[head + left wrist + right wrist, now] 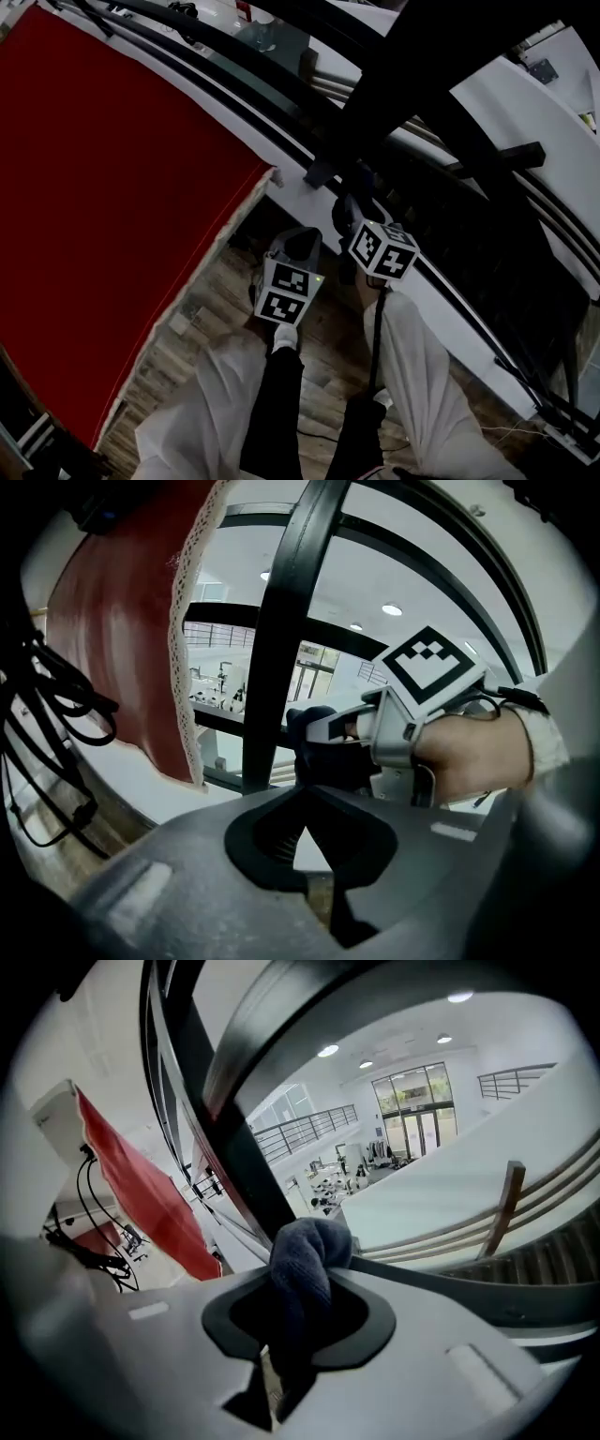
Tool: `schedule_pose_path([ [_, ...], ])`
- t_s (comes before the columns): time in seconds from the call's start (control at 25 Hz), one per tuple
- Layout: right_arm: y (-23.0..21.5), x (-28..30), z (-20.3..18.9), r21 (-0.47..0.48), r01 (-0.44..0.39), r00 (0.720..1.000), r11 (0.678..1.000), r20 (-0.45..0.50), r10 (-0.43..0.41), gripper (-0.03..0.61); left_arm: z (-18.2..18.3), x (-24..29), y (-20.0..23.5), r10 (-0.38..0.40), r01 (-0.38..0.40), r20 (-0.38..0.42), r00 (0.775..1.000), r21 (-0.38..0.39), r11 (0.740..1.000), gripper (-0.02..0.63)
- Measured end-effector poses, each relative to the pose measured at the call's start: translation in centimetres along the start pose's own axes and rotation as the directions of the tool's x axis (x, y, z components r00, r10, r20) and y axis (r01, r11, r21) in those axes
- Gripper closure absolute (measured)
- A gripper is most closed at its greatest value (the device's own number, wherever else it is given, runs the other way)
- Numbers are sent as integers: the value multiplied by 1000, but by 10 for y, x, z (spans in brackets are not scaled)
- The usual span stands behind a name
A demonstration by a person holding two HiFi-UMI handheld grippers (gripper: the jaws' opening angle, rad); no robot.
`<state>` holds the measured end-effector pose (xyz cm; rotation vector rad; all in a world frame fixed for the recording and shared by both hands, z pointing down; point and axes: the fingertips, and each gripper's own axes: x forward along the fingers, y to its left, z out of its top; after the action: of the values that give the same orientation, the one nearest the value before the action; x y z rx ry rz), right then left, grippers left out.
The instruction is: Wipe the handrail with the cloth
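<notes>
1. Clamping the cloth [305,1251] is the right gripper [302,1307]. Its jaws are clenched on a bunched fold of the dark blue fabric, which bulges out past the tips in the lower centre of the right gripper view. A wad pushed forward like this puts fabric, not the jaws, against the metal.
2. The cloth sits just in front of a black upright post [234,1162] of the railing. I cannot tell whether it is touching the post.
3. The handrail [403,66] runs as a thick black bar across the upper right of the head view. The right gripper is just below and left of it in the frame, so the wiping end seems to be at the railing's lower parts, not on the top bar.
4. The left gripper [302,841] carries nothing. Its jaws are closed on each other with only a small gap of light at their root, and it hangs low in the centre of the head view. It appears to be kept clear so the other arm can do the wiping.
5. From the left gripper view, the right hand [469,752] reaches in from the right edge, pointing the cloth towards the post.
6. A red-draped table [112,187] fills the left of the head view, leaving a narrow strip of wooden floor [216,319] to stand on.
</notes>
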<state>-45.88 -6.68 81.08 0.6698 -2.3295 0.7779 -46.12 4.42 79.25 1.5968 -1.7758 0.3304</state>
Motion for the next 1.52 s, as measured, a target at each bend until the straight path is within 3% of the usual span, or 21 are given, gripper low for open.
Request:
schedule_pose_path([
  [0.4, 6, 4, 9, 6, -12, 1000, 1000, -2, 12, 495, 4, -17, -1, -3, 3, -19, 1000, 13, 1000, 611],
  [0.64, -18, -18, 2, 56, 25, 1000, 998, -16, -24, 495, -6, -19, -14, 2, -1, -54, 999, 16, 1000, 611],
  [1.0, -103, -79, -30, 124, 124, 992, 985, -49, -119, 495, -21, -2, -80, -45, 51, -105, 993, 48, 998, 611],
  [1.52, -215, -183, -60, 228, 220, 975, 949, -24, -220, 494, -42, 27, -213, -150, 172, -180, 972, 116, 978, 611],
])
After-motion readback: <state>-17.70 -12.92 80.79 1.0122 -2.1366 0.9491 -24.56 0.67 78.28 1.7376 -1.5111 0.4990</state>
